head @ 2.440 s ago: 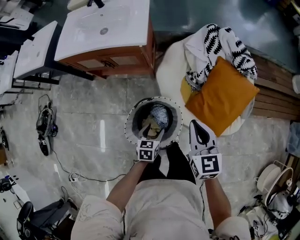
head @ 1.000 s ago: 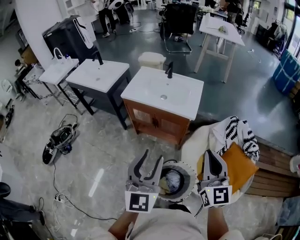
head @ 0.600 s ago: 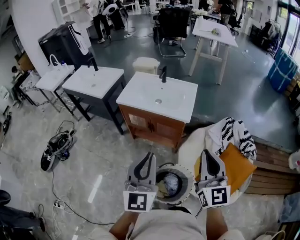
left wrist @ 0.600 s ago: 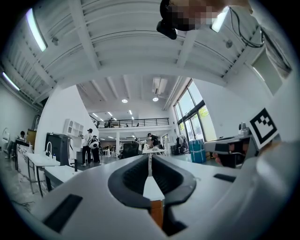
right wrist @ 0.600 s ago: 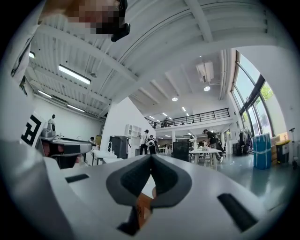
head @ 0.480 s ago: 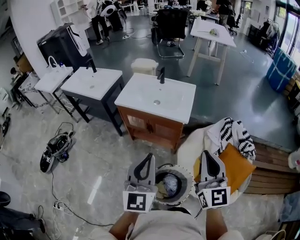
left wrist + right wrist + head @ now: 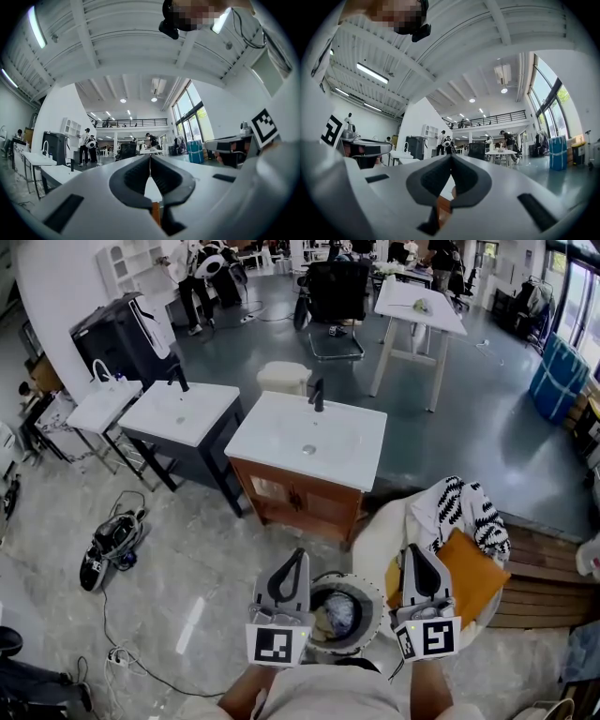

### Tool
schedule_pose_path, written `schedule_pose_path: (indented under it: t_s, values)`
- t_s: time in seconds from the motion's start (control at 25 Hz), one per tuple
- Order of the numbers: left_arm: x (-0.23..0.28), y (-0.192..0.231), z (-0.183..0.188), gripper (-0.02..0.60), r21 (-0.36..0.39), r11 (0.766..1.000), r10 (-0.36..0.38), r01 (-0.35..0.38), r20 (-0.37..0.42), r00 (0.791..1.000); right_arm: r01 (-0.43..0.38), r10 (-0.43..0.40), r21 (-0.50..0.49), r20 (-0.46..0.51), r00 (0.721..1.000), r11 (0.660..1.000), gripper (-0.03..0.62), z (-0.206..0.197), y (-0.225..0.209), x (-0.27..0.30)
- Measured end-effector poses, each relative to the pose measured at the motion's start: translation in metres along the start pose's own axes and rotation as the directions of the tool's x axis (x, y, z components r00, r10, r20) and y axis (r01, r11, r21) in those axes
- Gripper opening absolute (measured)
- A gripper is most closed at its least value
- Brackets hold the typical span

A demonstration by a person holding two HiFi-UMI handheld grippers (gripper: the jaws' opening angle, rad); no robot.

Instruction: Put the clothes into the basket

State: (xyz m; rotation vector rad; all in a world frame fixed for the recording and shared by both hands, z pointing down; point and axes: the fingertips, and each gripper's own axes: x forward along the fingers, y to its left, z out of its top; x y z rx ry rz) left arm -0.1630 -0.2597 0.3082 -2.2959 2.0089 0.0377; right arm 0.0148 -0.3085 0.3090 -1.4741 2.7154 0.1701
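The round basket point(image 7: 348, 577) with a white dotted rim stands on the floor right below me, and bluish and tan clothes point(image 7: 337, 613) lie inside it. My left gripper point(image 7: 300, 555) is held level over the basket's left rim, shut with nothing in it. In the left gripper view, my left gripper point(image 7: 150, 157) shows its tips touching and only the room beyond. My right gripper point(image 7: 413, 550) hovers at the basket's right, also shut and empty; the right gripper view shows my right gripper point(image 7: 451, 157) with its tips meeting. A black-and-white patterned cloth point(image 7: 466, 505) lies on the white beanbag point(image 7: 382, 526).
An orange cushion point(image 7: 473, 568) rests on the beanbag. A wooden vanity with a white sink point(image 7: 305, 442) stands ahead, and a dark one point(image 7: 178, 413) to its left. Cables and a device point(image 7: 112, 540) lie on the floor at left. A slatted wooden bench point(image 7: 553, 587) is at right.
The left gripper's jaws have gone from open to shut with nothing between them. The head view has tilted up from the basket toward the room. Both grippers stay beside the basket.
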Motion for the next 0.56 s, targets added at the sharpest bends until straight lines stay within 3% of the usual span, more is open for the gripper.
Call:
schedule_pose_path:
  t_s: [0.56]
  values:
    - [0.007, -0.008, 0.000, 0.007, 0.011, 1.000, 0.002, -0.002, 0.000, 1.000, 0.008, -0.008, 0.007, 0.011, 1.000, 1.000, -0.012, 0.001, -0.012, 0.000]
